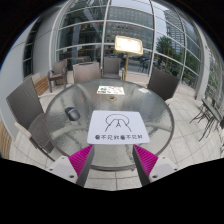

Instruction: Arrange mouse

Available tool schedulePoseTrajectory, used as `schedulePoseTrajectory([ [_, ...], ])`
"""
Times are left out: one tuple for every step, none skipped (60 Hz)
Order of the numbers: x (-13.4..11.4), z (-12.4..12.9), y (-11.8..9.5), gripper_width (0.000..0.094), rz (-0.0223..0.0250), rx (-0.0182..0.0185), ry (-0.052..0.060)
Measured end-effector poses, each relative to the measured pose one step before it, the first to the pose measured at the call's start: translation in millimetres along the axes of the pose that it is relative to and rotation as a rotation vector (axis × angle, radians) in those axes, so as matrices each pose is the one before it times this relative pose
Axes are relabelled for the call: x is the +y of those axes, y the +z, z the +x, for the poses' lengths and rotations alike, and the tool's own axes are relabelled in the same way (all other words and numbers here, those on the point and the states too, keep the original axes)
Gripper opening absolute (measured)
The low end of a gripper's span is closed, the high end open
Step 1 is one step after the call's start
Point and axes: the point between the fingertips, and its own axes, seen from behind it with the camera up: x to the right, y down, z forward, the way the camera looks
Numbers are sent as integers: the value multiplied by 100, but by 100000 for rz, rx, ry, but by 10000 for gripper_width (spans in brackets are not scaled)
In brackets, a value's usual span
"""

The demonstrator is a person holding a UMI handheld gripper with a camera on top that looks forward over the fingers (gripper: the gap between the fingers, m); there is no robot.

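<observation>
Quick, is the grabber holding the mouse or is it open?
Gripper: open, holding nothing; the mouse lies on the glass table, well beyond the fingers.

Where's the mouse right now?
The mouse lies on the round glass table, left of the nearer white mat, beyond the open claw.

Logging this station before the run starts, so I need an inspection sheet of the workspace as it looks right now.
Surface: round glass table, outdoors on a paved terrace.
Job's things: dark mouse on the glass, left of centre, well beyond the fingers.
Clutter: white printed mat just ahead of the fingers; white sheet at the far side.
Grippers: hand-held gripper open, holding nothing, fingers at the near table edge.
Cables: nothing seen.
Surroundings: chairs around the table, glass building front behind.
</observation>
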Motion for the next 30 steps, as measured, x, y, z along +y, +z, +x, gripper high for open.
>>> schedulePoseTrajectory([
  [-58, 81, -723, 767, -1274, -1562, 29],
  [382, -938, 514, 767, -792, -1335, 42],
  [413, -956, 581, 767, -917, -1273, 20],
  [369, -886, 585, 767, -1036, -1133, -80],
  [201, -376, -15, 770, -1177, -1260, -233],
  [609, -1898, 1757, 773, -404, -226, -470],
  [183, -784, 591, 775, -831, -902, -534],
  [103, -766, 590, 776, -715, -937, -591],
  [-303, 354, -683, 778, -1174, -1637, -602],
  [13, -717, 581, 780, -646, -954, -623],
  [150, -1634, 1717, 779, -210, -719, -538],
  [-121, -1166, 613, 779, -331, -394, -433],
  [-151, -704, 606, 779, -317, -708, -396],
  [-194, -667, 620, 780, -342, -722, -307],
  [-243, -686, 633, 780, -353, -819, -209],
  [-300, -673, 623, 780, -262, -860, -217],
  [-358, -214, 691, 779, -289, -1196, -295],
  [-426, -767, 662, 780, -135, -166, -350],
  [-362, -480, 615, 779, -193, -371, -347],
  [-352, -439, 610, 777, -237, -242, -385],
  [-402, -399, 619, 779, -224, -175, -448],
  [-434, -357, 633, 781, -138, -161, -483],
  [-515, 112, 1010, 781, -27, -749, -424],
  [-583, -556, 458, 780, -262, 285, -310],
  [-442, -225, 616, 781, -225, 135, -92],
  [-440, -143, 642, 780, -285, 327, 174],
  [-472, -126, 600, 780, -186, 332, 350],
  [-541, -149, 609, 780, 71, 209, 447],
  [-646, 110, 756, 780, 250, -107, 412],
  [-538, -104, 460, 782, 274, -62, 579],
])
